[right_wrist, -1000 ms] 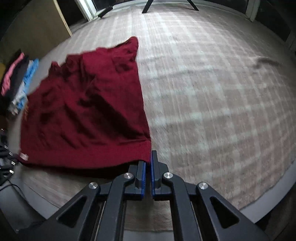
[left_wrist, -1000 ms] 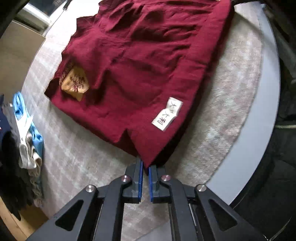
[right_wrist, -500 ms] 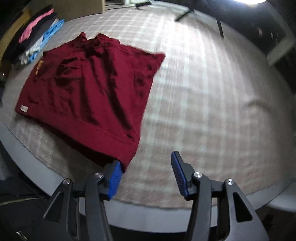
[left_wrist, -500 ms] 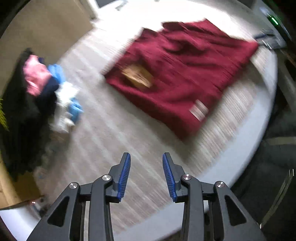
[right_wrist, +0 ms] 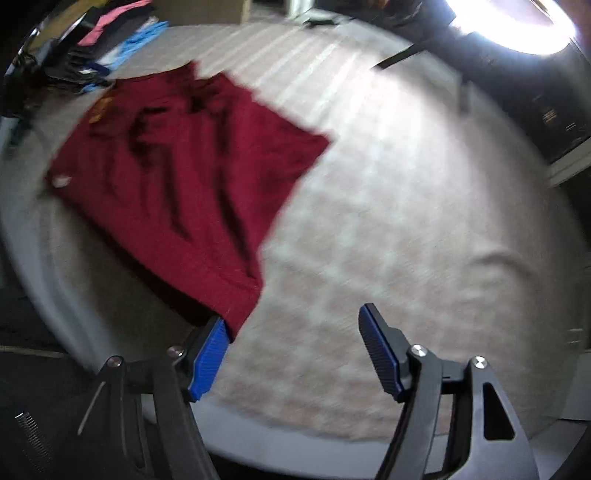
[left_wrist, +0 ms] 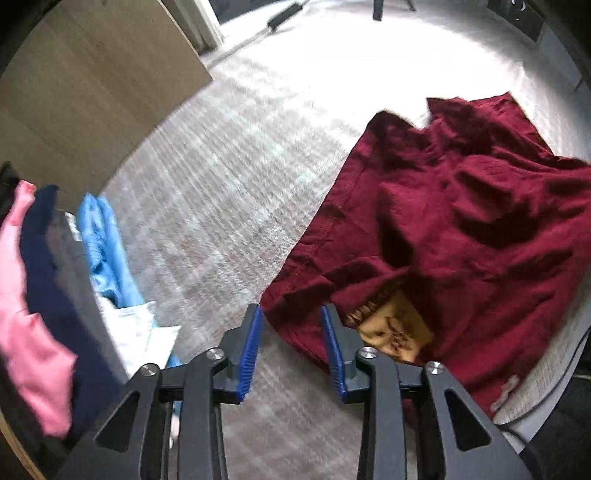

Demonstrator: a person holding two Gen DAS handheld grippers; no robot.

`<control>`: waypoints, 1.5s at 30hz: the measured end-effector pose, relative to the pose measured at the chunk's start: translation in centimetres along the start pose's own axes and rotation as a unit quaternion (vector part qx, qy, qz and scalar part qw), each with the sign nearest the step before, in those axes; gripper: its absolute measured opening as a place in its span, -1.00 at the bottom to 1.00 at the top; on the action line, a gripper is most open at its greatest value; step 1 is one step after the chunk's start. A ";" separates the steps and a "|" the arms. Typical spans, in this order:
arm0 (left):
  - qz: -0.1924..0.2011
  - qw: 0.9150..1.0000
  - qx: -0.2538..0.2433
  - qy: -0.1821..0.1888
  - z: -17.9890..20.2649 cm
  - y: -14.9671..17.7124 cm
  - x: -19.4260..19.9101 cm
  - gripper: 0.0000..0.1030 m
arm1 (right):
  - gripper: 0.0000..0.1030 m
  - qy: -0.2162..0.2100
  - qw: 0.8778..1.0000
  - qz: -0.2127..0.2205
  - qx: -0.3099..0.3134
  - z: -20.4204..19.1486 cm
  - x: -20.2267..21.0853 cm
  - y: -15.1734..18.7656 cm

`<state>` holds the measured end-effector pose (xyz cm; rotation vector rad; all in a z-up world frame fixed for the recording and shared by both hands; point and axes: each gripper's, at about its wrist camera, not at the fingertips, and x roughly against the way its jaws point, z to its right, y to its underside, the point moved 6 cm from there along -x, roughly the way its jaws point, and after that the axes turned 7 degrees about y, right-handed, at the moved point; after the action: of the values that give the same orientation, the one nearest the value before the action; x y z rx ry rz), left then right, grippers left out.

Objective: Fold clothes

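A dark red shirt (left_wrist: 461, 229) lies spread and wrinkled on the cloth-covered round table (left_wrist: 229, 192), with a yellow print (left_wrist: 395, 328) near its closest corner. My left gripper (left_wrist: 291, 347) is open and empty, its jaws just short of that corner. In the right wrist view the same shirt (right_wrist: 184, 173) lies at the left, a bit blurred. My right gripper (right_wrist: 295, 350) is open wide and empty; its left pad (right_wrist: 208, 358) sits by the shirt's near hem corner.
A pile of clothes (left_wrist: 55, 288) in pink, navy, grey and light blue lies at the table's left side; it also shows in the right wrist view (right_wrist: 110, 33). A brown board (left_wrist: 85, 92) stands behind. The table edge (right_wrist: 258, 443) runs close below my right gripper.
Both grippers were shut on the shirt's hem corners, then opened and let go. The left gripper swung left toward the shirt's printed corner. The right gripper opened wider.
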<state>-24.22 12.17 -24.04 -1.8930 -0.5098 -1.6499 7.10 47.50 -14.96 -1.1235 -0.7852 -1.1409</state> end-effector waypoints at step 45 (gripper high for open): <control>-0.077 0.985 0.098 0.117 10.8 18.4 4.2 -0.68 | 0.30 -0.202 0.967 0.001 -0.154 0.1 -3.2 -1.2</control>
<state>-3.77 4.68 -23.83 -1.5279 -0.7066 -1.8204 5.07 48.48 -17.50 -1.6514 -0.9365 -1.0680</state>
